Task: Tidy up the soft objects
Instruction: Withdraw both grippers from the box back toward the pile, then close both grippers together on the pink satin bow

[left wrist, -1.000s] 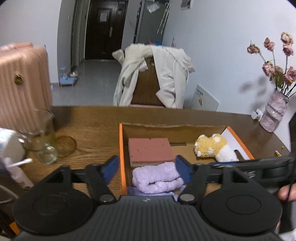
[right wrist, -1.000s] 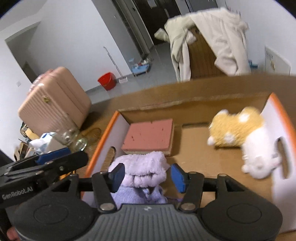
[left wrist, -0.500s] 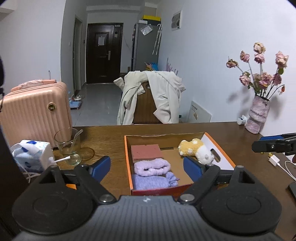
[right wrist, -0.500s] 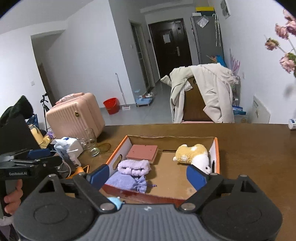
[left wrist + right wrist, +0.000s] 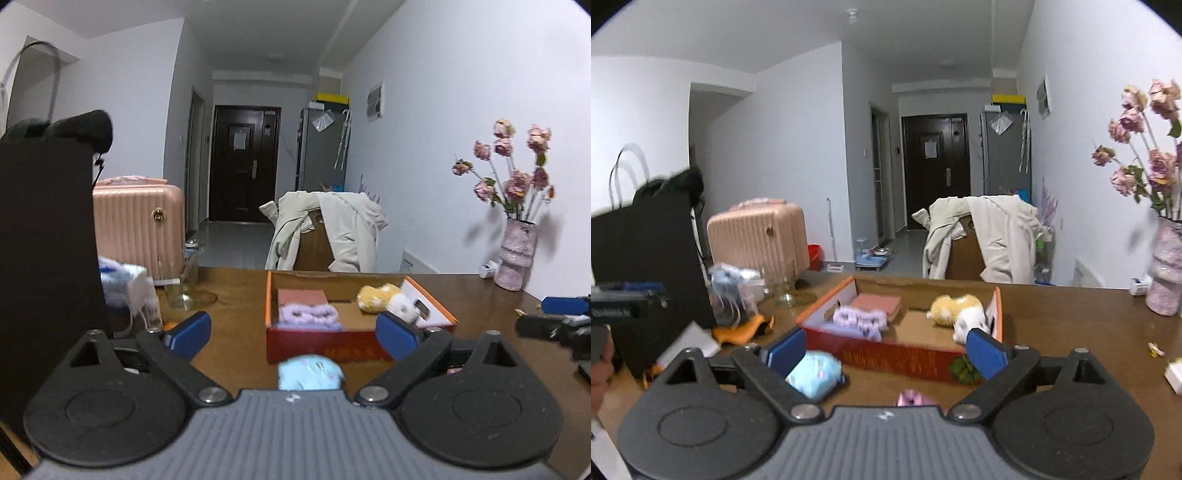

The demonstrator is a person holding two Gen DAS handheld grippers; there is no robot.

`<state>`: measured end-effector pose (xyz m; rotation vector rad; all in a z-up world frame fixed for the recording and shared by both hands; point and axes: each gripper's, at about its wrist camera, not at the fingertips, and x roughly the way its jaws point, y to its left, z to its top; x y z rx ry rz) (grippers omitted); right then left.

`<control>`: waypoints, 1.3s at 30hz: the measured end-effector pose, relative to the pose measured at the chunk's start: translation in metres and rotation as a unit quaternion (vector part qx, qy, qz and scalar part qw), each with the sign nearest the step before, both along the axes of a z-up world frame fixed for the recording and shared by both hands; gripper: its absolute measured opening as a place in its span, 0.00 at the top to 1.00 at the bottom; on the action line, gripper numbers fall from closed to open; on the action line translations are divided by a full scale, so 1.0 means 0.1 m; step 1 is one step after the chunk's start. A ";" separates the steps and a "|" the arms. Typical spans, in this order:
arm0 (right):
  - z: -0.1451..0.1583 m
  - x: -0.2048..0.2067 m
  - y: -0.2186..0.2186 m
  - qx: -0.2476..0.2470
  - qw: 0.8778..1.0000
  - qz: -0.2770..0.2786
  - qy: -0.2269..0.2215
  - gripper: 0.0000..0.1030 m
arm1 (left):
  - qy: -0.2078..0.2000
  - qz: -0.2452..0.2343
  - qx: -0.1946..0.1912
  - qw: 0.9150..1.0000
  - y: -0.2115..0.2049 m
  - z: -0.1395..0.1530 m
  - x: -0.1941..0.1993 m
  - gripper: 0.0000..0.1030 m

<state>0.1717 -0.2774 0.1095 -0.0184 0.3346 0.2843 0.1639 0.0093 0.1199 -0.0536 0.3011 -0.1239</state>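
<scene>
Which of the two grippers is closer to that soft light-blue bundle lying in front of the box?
Left, probably. The light-blue bundle lies centred between the open left gripper fingers. For the right gripper, the bundle sits off by its left fingertip.

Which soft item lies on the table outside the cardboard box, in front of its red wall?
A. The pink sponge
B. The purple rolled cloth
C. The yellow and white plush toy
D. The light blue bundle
D: the light blue bundle lies on the table before the box's red wall; the other three sit inside the box.
</scene>
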 end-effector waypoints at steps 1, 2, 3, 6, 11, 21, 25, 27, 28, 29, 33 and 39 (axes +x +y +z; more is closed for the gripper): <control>-0.08 -0.11 0.02 -0.007 1.000 -0.003 -0.005 0.09 | -0.004 0.002 -0.001 1.000 -0.02 -0.09 -0.13 0.03; -0.17 -0.23 0.05 -0.014 1.000 -0.005 -0.009 0.09 | -0.008 0.002 -0.003 1.000 -0.02 -0.18 -0.24 0.02; -0.26 -0.37 0.06 -0.016 1.000 -0.010 -0.016 0.09 | -0.006 0.004 -0.007 1.000 -0.02 -0.27 -0.35 0.02; -0.46 -0.64 0.08 -0.006 1.000 -0.013 -0.014 0.08 | 0.016 0.002 -0.030 0.999 -0.01 -0.49 -0.56 0.02; -0.67 -0.77 0.09 -0.002 1.000 -0.006 0.017 0.08 | 0.028 -0.012 -0.030 0.999 -0.01 -0.61 -0.63 0.02; -0.82 -0.55 -0.19 0.048 0.997 -0.035 0.045 0.09 | 0.045 -0.033 -0.025 0.998 -0.25 -0.69 -0.34 0.02; -0.89 -0.26 -0.43 0.095 0.991 -0.054 0.074 0.16 | 0.063 -0.064 -0.013 0.996 -0.55 -0.71 -0.07 0.06; -0.91 -0.10 -0.55 0.109 0.989 -0.061 0.081 0.21 | 0.068 -0.083 -0.011 0.994 -0.72 -0.68 0.09 0.11; -0.93 0.01 -0.61 0.116 0.987 -0.065 0.086 0.27 | 0.073 -0.091 -0.012 0.993 -0.82 -0.66 0.20 0.13; -0.94 0.11 -0.67 0.124 0.986 -0.069 0.092 0.29 | 0.075 -0.101 -0.015 0.992 -0.92 -0.65 0.31 0.18; -1.05 0.56 -0.82 0.141 0.979 -0.087 0.115 0.43 | 0.101 -0.117 -0.009 0.988 -1.27 -0.65 0.81 0.31; -1.23 1.10 -0.83 0.122 0.977 -0.098 0.142 0.59 | 0.174 -0.120 -0.009 0.977 -1.64 -0.91 1.42 0.53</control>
